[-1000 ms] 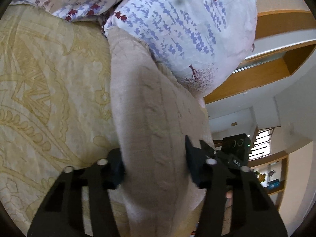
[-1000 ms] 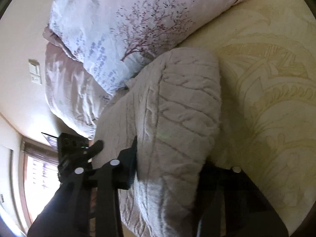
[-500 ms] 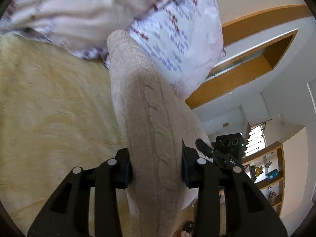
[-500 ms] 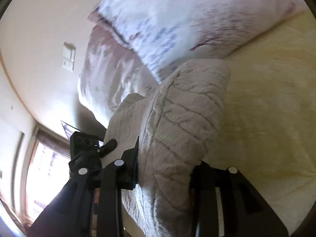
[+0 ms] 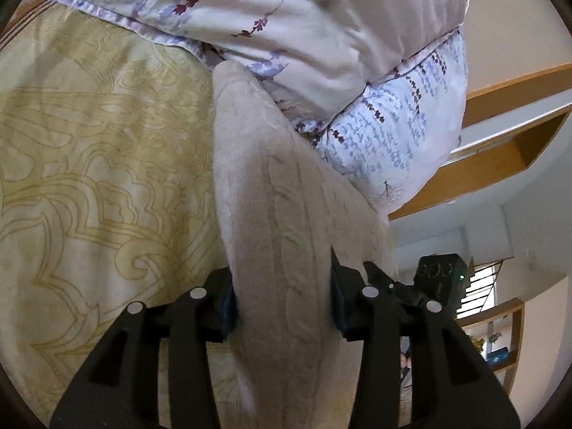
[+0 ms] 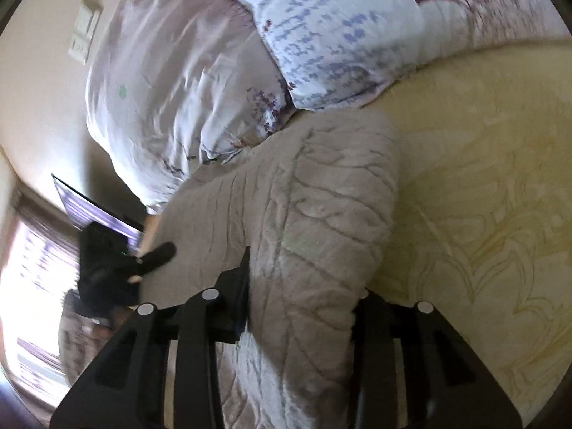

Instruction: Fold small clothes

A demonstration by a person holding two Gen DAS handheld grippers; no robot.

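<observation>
A beige cable-knit sweater (image 5: 271, 193) is folded into a thick bundle and held up over the bed. My left gripper (image 5: 282, 300) is shut on one end of it. My right gripper (image 6: 304, 304) is shut on the other end of the sweater (image 6: 321, 193). Each gripper shows in the other's view: the right one in the left wrist view (image 5: 400, 286), the left one in the right wrist view (image 6: 143, 261). The bundle's far end lies close to the pillows.
A yellow patterned bedspread (image 5: 89, 164) covers the bed (image 6: 482, 196). Floral pillows (image 5: 321, 35) are stacked at its head (image 6: 221, 71). A wooden shelf (image 5: 500, 143) and a bookcase (image 5: 500, 339) stand off to the right. A bright window (image 6: 32, 268) is at left.
Both grippers have swung with the sweater, lowering it back toward the bedspread and the pillows. Both stay closed on it.
</observation>
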